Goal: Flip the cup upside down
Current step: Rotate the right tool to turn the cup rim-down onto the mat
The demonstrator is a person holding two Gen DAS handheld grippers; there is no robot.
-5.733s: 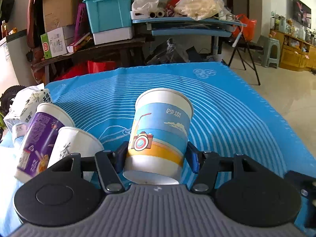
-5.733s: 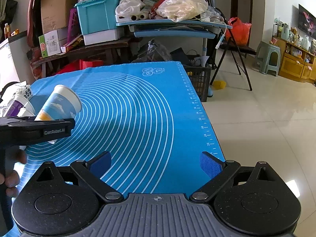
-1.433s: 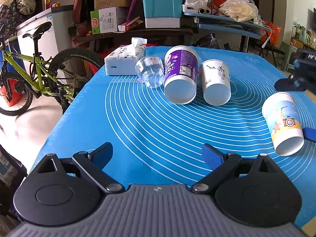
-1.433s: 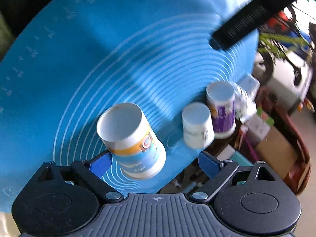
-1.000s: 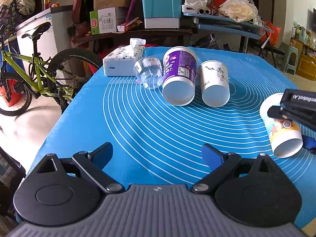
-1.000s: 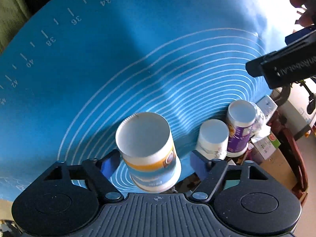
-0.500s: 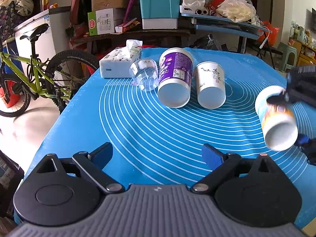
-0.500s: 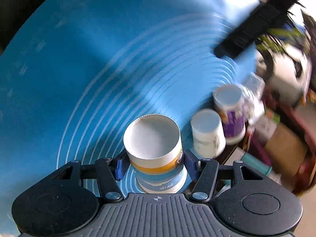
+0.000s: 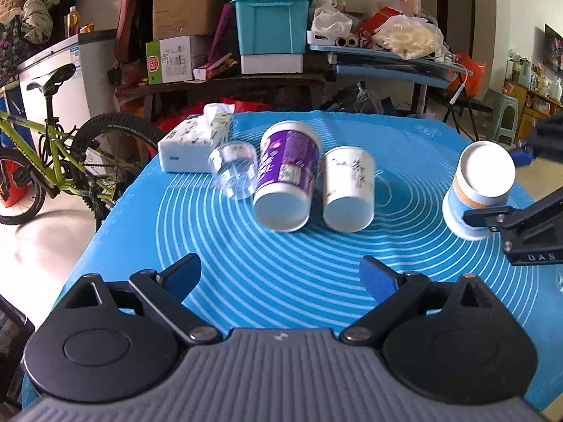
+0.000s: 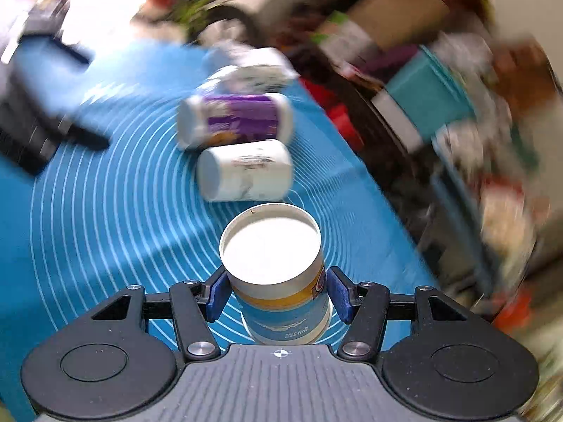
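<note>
Left wrist view: the left hand-held gripper [image 9: 279,274] is spread wide with nothing between its blue pads, above the blue ringed mat [image 9: 281,246] on the table. The cup [image 9: 478,193], a paper cylinder with an orange and blue print, is at the right, clamped at mid-body by the right hand-held gripper [image 9: 506,214]. Its long axis is near upright, slightly tilted, the flat white base facing up and toward the camera. Three cups lie on their sides at centre: a clear plastic cup [image 9: 234,174], a purple cup [image 9: 286,176] and a white cup [image 9: 348,190].

Right wrist view: the right hand-held gripper [image 10: 278,297] is clenched on the cup [image 10: 278,270], blue pads pressing opposite sides, base end pointing away from the camera. Surroundings are motion-blurred.
</note>
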